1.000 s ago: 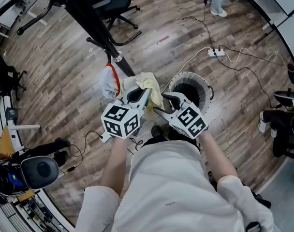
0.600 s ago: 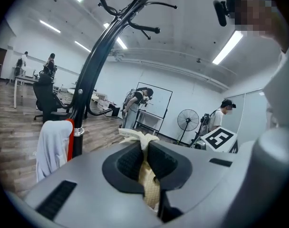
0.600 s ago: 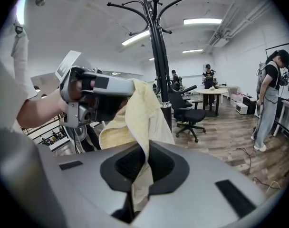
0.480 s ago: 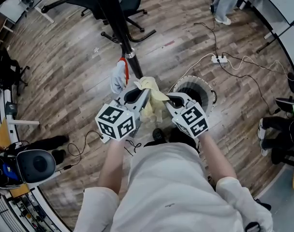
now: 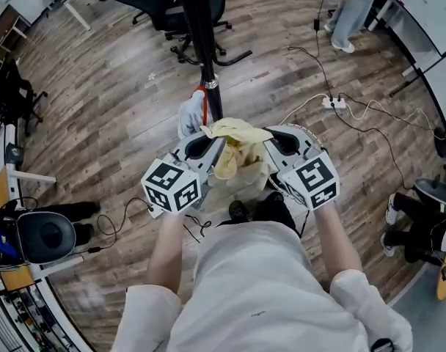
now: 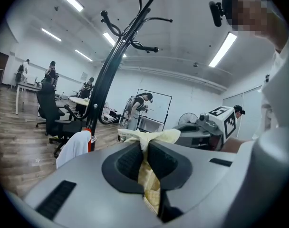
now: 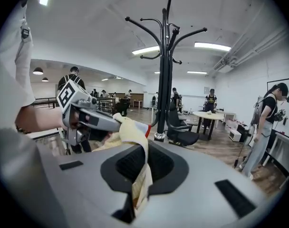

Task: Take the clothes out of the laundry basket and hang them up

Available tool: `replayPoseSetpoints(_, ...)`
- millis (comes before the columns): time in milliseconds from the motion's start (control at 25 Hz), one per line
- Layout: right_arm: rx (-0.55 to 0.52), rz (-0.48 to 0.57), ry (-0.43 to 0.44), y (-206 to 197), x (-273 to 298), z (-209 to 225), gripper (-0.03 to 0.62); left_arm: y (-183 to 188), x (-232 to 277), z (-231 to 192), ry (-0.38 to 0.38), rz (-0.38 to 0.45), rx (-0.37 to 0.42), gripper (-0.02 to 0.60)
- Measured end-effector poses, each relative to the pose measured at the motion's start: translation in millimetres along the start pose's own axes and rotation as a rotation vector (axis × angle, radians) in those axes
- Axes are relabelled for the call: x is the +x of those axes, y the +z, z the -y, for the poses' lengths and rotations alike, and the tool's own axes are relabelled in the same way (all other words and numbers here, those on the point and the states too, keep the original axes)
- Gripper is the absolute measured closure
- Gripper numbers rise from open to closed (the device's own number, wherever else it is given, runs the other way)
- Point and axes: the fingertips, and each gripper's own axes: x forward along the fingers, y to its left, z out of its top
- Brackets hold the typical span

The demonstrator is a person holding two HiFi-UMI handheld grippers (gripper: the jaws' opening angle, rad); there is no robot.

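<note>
Left tongs (image 5: 210, 136) and right tongs (image 5: 273, 136) both pinch the pale yellow soft cloth (image 5: 234, 152), spreading it, probably to hang it on the black metal coat stand (image 5: 199, 28).

A: What's on the wood floor (image 5: 98, 123)?
B: A power strip (image 5: 331, 102) with white cables (image 5: 377, 107) at right, a black chair (image 5: 161, 6) at top. A thin black cable (image 5: 109, 227) loops at left. A person (image 5: 349, 13) stands beyond the strip.
A: And across the room?
B: Strip lights (image 7: 212, 46) overhead, a round table (image 7: 212, 114) with people near it, a whiteboard (image 6: 156, 109) and a fan (image 6: 187, 119) by the far wall.
</note>
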Motion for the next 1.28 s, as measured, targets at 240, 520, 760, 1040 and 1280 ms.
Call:
replayPoseSetpoints(240, -0.067, 0.041, -0.029, 44.5, -2.7, 13.4, 0.585, 11.3, 1.5, 0.5, 0.004, 0.031, 0.025, 0.546)
replayPoseSetpoints(520, -0.128, 0.085, -0.052, 80.3, -9.7, 21.2, 0.585, 29.8, 1.6, 10.7, -0.025, 0.08, 0.073, 0.537)
replayPoseSetpoints(760, -0.156, 0.133, -0.079, 106.0, -19.2, 32.4, 0.585, 38.1, 6.0, 19.8, -0.044, 0.068, 0.129, 0.426)
replayPoseSetpoints(1040, -0.182, 0.177, -0.112, 134.0, -29.4, 40.8, 0.585, 24.4, 20.4, 46.6, -0.108, 0.001, 0.178, 0.342)
replayPoseSetpoints(1280, -0.214, 0.165, -0.124, 142.5, -27.5, 38.0, 0.585, 26.4, 35.2, 76.1, -0.17, 0.017, 0.194, 0.331)
